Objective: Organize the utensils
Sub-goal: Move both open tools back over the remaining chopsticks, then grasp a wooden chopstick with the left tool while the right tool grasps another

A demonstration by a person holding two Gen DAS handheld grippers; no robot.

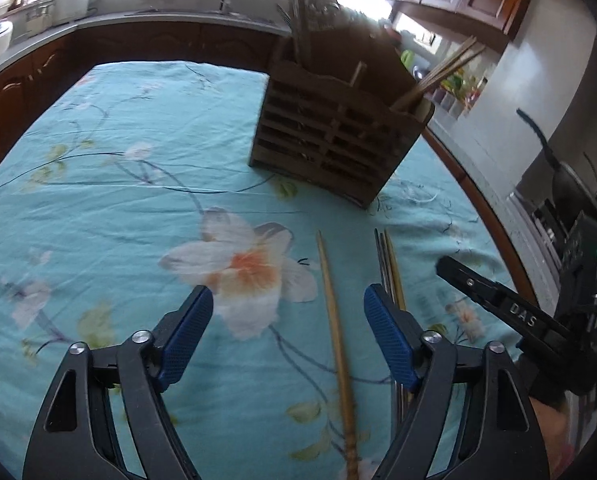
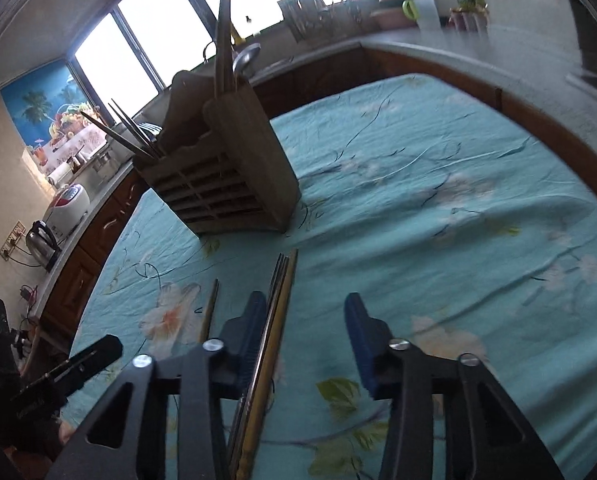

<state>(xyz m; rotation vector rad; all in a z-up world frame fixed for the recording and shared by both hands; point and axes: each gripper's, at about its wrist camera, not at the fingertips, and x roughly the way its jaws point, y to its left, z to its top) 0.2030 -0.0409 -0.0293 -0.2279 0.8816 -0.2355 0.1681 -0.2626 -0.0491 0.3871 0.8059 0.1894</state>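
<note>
**A:** ok so how are the grippers set right now?

**B:** The left gripper [image 1: 288, 332] is spread wide, nothing pinched. Its blue pads [image 1: 386, 336] are held above the teal floral tablecloth [image 1: 118, 168], and a single wooden chopstick [image 1: 334, 320] is seen lying on the cloth in the gap between them, closer to the right-hand pad. It isn't touched by either pad as far as can be told.

**A:** and the other one?

**B:** The right gripper [image 2: 306, 340] is parted too, nothing gripped. A bundle of chopsticks [image 2: 276, 312], a couple of metal ones plus a wooden one, is laid on the cloth right alongside its left finger. Whether the finger is actually in contact with them can't be told from this angle. In the left wrist view the same bundle [image 1: 390, 268] is partly hidden behind the left gripper's right-hand pad.

**A:** where's the holder?

**B:** The wooden slatted utensil holder [image 1: 330, 136] is stood upright on the cloth, farther out past the loose chopsticks and apart from them. It's already loaded: tall sticks in one compartment, angled wooden chopsticks [image 1: 438, 74] in another, and a metal spoon [image 2: 245, 58] is poked out the top in the right wrist view.

**A:** anything beyond that?

**B:** Brown kitchen cabinets [image 1: 158, 44] and a countertop are wrapped around the table, with a kettle [image 2: 42, 240] and a white rice cooker [image 2: 68, 206] parked off to the side.
</note>
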